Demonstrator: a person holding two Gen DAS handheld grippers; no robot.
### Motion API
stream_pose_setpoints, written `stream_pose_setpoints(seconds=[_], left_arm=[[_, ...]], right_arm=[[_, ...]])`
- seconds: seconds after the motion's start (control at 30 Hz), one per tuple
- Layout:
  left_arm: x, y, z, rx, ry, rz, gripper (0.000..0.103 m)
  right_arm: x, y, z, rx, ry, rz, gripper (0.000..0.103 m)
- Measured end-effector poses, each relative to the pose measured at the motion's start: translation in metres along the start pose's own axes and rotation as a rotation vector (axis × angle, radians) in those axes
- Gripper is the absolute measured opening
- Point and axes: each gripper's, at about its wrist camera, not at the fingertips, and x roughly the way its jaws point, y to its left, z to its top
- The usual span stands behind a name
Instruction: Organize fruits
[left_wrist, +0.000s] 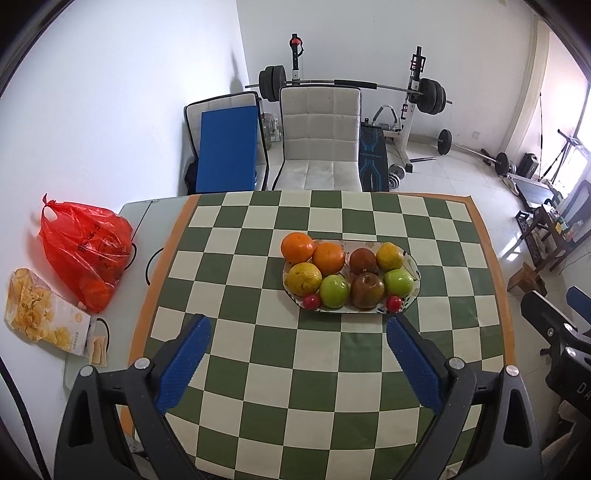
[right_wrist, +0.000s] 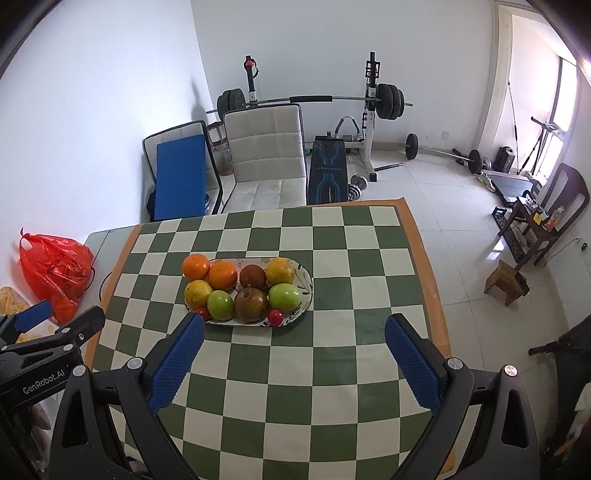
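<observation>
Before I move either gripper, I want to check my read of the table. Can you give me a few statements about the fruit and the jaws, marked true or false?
1. Both the left gripper and right gripper have their jaws wide apart and hold nothing. True.
2. The plate holds three green apples. False: two green apples show.
3. The red plastic bag lies on the checkered mat. False: it sits off the mat, to its left.
4. Two small red fruits lie at the plate's near edge. True.
</observation>
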Motion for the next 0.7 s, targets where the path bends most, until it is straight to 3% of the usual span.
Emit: stream_pose_setpoints(seconds=[0.23,0.7], left_arm=[[0.012,-0.003,0.004,0.012,0.01,0.004,0.097],[0.02,-0.003,0.005,0.018,0.016,-0.006,0.101]], right_arm=[[0.024,-0.001,0.003,-0.002,0.027,-0.012,0.1],[0.033,-0.004,0.004,-0.001,0.041,-0.019,0.1]])
